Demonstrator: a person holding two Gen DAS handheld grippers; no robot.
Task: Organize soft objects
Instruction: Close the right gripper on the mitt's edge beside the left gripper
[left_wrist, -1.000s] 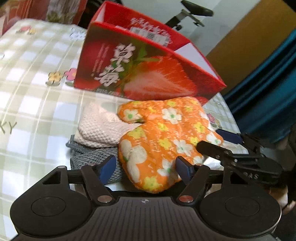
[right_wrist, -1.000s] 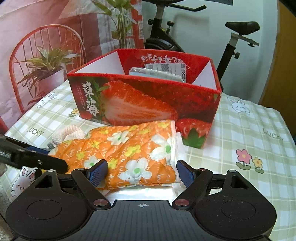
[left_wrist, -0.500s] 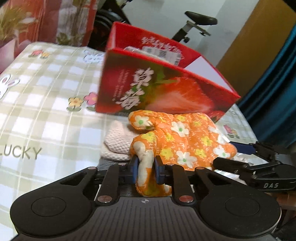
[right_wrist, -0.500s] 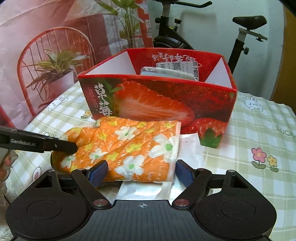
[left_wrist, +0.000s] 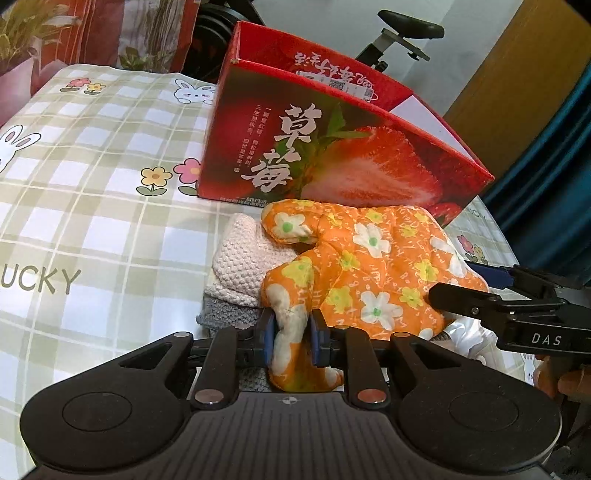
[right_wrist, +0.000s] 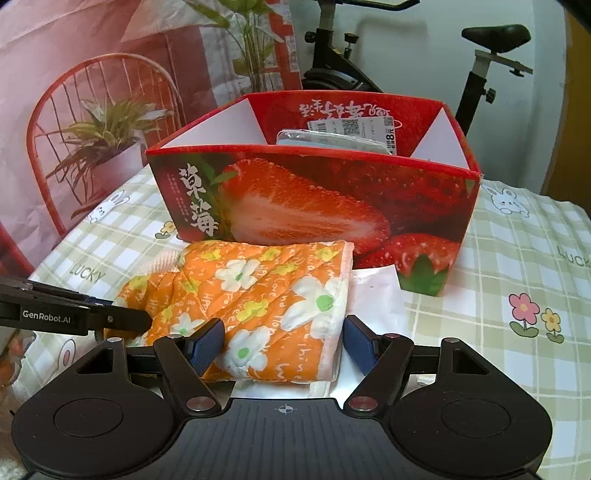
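Observation:
An orange flowered oven mitt (left_wrist: 373, 258) lies in front of the red strawberry box (left_wrist: 332, 155) on the checked tablecloth. My left gripper (left_wrist: 291, 339) is shut on the mitt's near end. Under the mitt lie a pink knitted cloth (left_wrist: 243, 266) and a grey knitted cloth (left_wrist: 225, 314). In the right wrist view the mitt (right_wrist: 258, 295) lies between the open fingers of my right gripper (right_wrist: 282, 345), around its cuff end. The box (right_wrist: 317, 206) stands just behind. A white sheet (right_wrist: 373, 291) lies under the mitt.
The box holds a flat packaged item (right_wrist: 332, 138) with a label. An exercise bike (right_wrist: 480, 66) stands behind the table. A red chair (right_wrist: 99, 122) and a plant are at the left. The tablecloth (left_wrist: 92, 177) stretches left of the pile.
My left gripper closed on the mitt's near end and pulled back a little with it. My right gripper moved in around the cuff end and narrowed a little, still open.

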